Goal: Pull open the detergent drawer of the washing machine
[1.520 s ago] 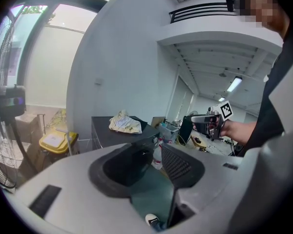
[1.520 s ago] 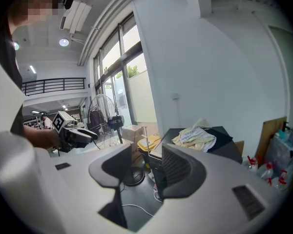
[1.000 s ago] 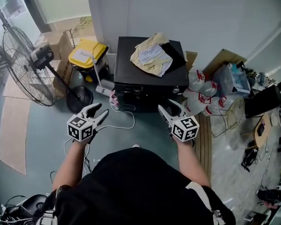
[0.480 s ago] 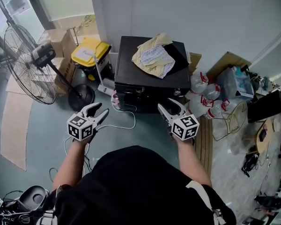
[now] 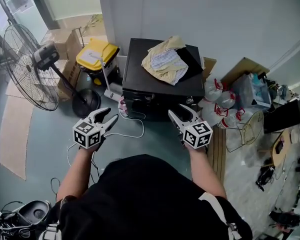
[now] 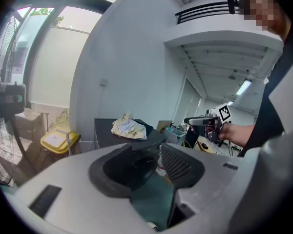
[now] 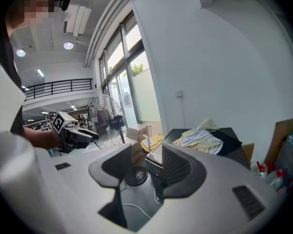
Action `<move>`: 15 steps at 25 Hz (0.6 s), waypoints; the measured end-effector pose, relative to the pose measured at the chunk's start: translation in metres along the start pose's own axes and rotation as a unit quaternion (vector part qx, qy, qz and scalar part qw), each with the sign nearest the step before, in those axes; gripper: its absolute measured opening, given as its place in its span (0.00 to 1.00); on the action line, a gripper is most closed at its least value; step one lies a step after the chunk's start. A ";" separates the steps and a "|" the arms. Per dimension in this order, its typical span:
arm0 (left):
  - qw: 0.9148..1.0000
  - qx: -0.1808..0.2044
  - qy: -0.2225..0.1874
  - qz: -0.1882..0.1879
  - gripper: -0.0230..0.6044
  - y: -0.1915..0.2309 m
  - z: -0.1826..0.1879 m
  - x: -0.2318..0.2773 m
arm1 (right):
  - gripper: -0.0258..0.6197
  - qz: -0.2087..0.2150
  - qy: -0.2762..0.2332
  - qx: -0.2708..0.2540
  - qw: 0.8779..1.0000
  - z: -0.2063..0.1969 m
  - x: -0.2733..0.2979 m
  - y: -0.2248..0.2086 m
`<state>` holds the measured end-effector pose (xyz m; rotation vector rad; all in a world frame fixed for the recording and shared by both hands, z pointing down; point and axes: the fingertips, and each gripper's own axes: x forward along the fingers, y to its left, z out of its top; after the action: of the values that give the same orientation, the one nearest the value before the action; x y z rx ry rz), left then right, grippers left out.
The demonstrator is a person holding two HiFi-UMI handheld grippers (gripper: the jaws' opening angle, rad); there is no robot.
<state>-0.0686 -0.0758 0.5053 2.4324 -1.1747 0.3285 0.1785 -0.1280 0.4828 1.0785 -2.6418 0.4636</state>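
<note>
so both claws are just held out in front of the person, short of the washing machine (image 5: 160, 81), neither one touching it. from the head view the left gripper (image 5: 109, 116) is over the floor just off the machine's front-left corner and the right gripper (image 5: 179, 112) is close to the front-right side, well apart from each other.

the left gripper view has its jaws spread wide with nothing between them, only the dark machine front showing through the gap. same for the right gripper view: jaws wide, empty, with the machine's front corner and a bit of white cable (image 7: 136, 209) in the gap.

the head view looks almost straight down, so you mostly get the black top with a crumpled pale cloth (image 5: 165, 64) on it. the front face is squashed to a thin strip and i can't pick out the detergent drawer there. the gripper views look at the machine side-on, but the drawer isn't clear in them either.

only the head view shows the floor layout: standing fan (image 5: 27, 66) and yellow bin (image 5: 94, 56) to the left, plastic bags (image 5: 217, 101) to the right. only the gripper views show the ceiling lights and tall windows, and each one catches the other gripper off to the side.
</note>
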 end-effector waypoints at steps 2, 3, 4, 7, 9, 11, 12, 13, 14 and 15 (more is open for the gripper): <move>1.000 -0.001 0.002 -0.002 0.33 0.004 -0.001 0.000 | 0.35 0.001 0.001 0.001 1.000 0.001 0.005 0.002; 1.000 -0.001 0.004 -0.004 0.33 0.007 -0.002 0.000 | 0.35 0.002 0.003 0.001 1.000 0.002 0.008 0.004; 1.000 -0.001 0.005 -0.005 0.33 0.010 -0.002 0.000 | 0.35 0.002 0.005 0.001 1.000 0.002 0.011 0.005; 1.000 -0.006 0.005 -0.009 0.33 0.025 0.001 0.004 | 0.35 -0.001 0.013 0.002 1.000 0.001 0.023 0.001; 1.000 -0.009 0.005 -0.014 0.33 0.037 0.004 0.008 | 0.35 -0.005 0.016 0.006 1.000 0.003 0.034 -0.003; 1.000 -0.006 0.009 -0.019 0.33 0.048 0.007 0.013 | 0.35 -0.009 0.015 0.011 1.000 0.008 0.045 -0.004; 1.000 -0.004 0.011 -0.022 0.33 0.053 0.010 0.016 | 0.35 -0.011 0.014 0.012 1.000 0.010 0.050 -0.005; 1.000 -0.002 0.012 -0.025 0.33 0.058 0.013 0.019 | 0.35 -0.012 0.015 0.012 1.000 0.012 0.055 -0.005; 1.000 -0.001 0.013 -0.027 0.33 0.062 0.016 0.021 | 0.35 -0.014 0.015 0.012 1.000 0.013 0.060 -0.006; 0.999 0.000 0.013 -0.029 0.33 0.066 0.019 0.024 | 0.35 -0.015 0.016 0.012 1.000 0.015 0.064 -0.007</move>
<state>-0.1052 -0.1383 0.5155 2.4501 -1.0903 0.3422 0.1375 -0.1794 0.4926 1.1067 -2.5952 0.5027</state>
